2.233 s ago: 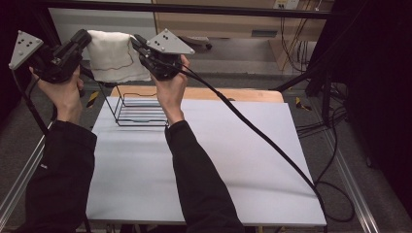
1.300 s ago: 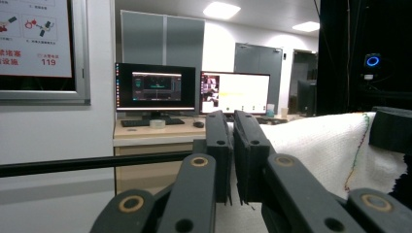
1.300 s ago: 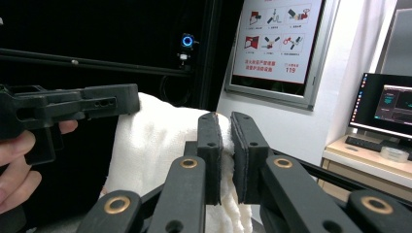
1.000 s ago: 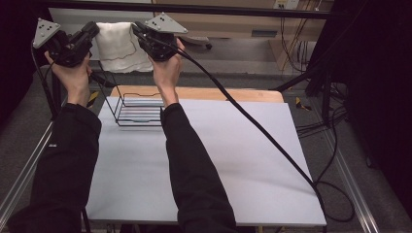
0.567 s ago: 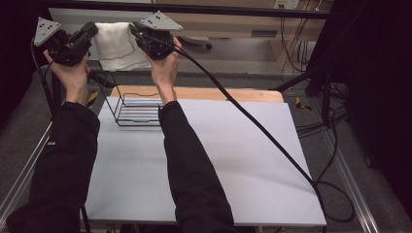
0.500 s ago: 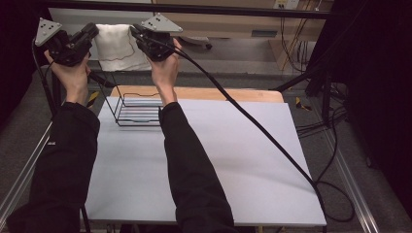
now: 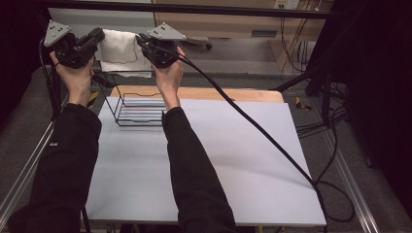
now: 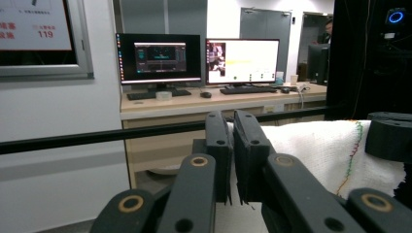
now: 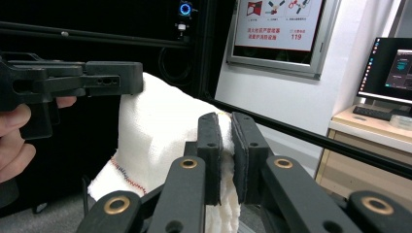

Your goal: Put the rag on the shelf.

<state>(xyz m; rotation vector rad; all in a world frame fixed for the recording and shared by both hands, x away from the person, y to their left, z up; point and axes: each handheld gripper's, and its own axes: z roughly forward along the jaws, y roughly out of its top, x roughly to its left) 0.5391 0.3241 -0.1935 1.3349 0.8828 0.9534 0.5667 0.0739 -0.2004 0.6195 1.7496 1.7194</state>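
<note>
Both grippers are up high beyond the far edge of the white table (image 7: 204, 160), stretching a white woven cloth with a coloured stitched hem (image 7: 119, 48) between them, above and behind the black wire basket (image 7: 138, 109). The left gripper (image 8: 232, 145) has its jaws clamped on one top corner; the right gripper (image 9: 224, 145) pinches the opposite corner, cloth bunched between its pads.

Handling call: light, limp and non-fragile, with a textured weave that should not slip. It has zero stiffness, so it sags wherever it is unsupported. The corners or hem are the right grab points, since the stitching gives the jaws something firmer to bite. Keeping tension between the grips will keep it flat.
</note>
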